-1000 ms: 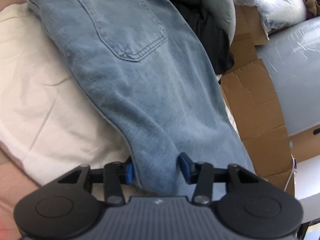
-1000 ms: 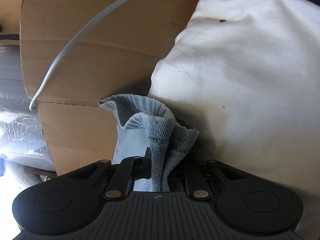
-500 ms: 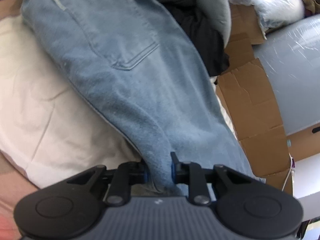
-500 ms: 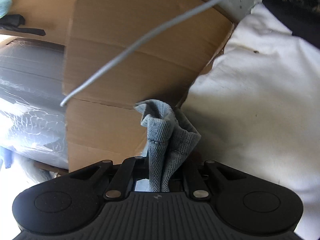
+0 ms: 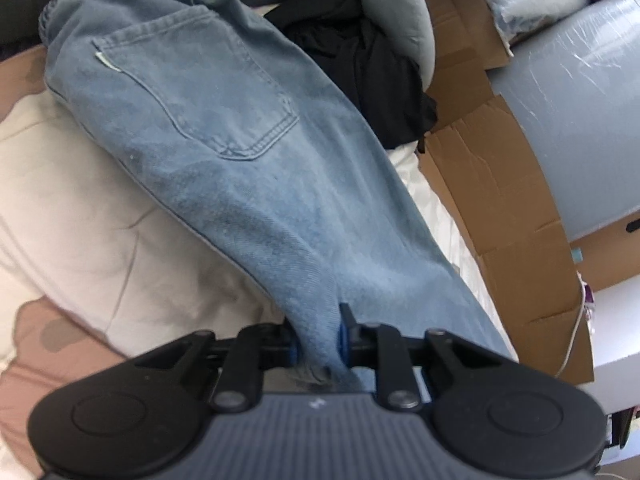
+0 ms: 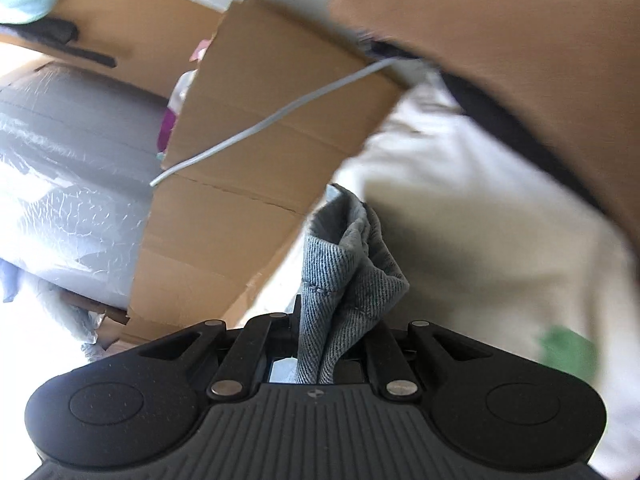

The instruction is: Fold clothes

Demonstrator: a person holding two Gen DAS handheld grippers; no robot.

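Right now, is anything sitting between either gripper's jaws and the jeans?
Nothing visible. The left gripper is already shut on a bunched fold of the jeans, and the right gripper is shut on another bunch of the denim.

L wrist cam: close, angled down; R wrist cam: shallower; both see jeans (image 5: 248,184), cardboard (image 6: 256,184)

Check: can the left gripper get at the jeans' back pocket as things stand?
Probably not right now. The left gripper is shut on the jeans near the leg end, so it is occupied. The back pocket lies uncovered farther up the denim, nothing on top; it would have to let go first.
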